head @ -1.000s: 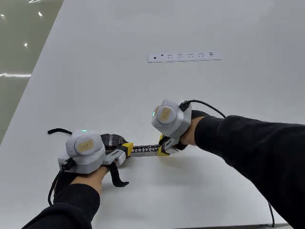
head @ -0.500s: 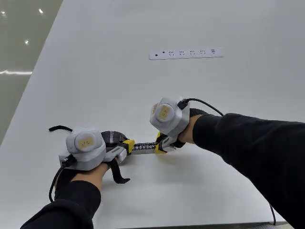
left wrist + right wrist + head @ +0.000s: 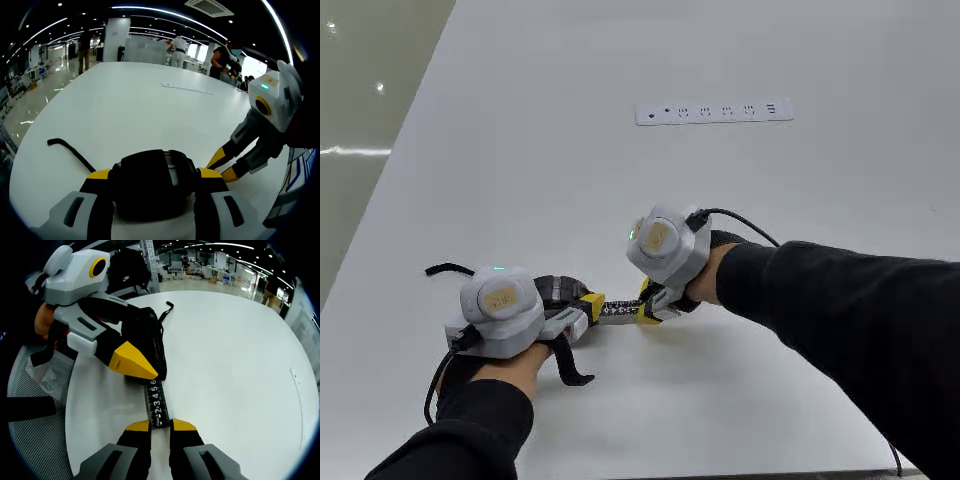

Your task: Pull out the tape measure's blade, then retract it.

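The black tape measure (image 3: 558,291) lies on the white table, with my left gripper (image 3: 574,310) shut on its case. In the left gripper view the case (image 3: 152,181) fills the gap between the yellow fingertips (image 3: 99,174). A short length of blade (image 3: 619,311) runs right from the case to my right gripper (image 3: 648,308), which is shut on the blade's end. In the right gripper view the blade (image 3: 155,401) shows numbers 2 to 6 between the case (image 3: 148,338) and my right gripper (image 3: 160,426). The tape's black wrist strap (image 3: 70,150) trails on the table.
A white power strip (image 3: 713,112) lies flat at the far side of the table. The table's left edge (image 3: 408,110) drops to a glossy floor. People stand beyond the table's far end in the left gripper view.
My right gripper has moved left toward the case with the blade's end still in it, and the exposed blade has grown shorter. The left gripper and case have stayed put.
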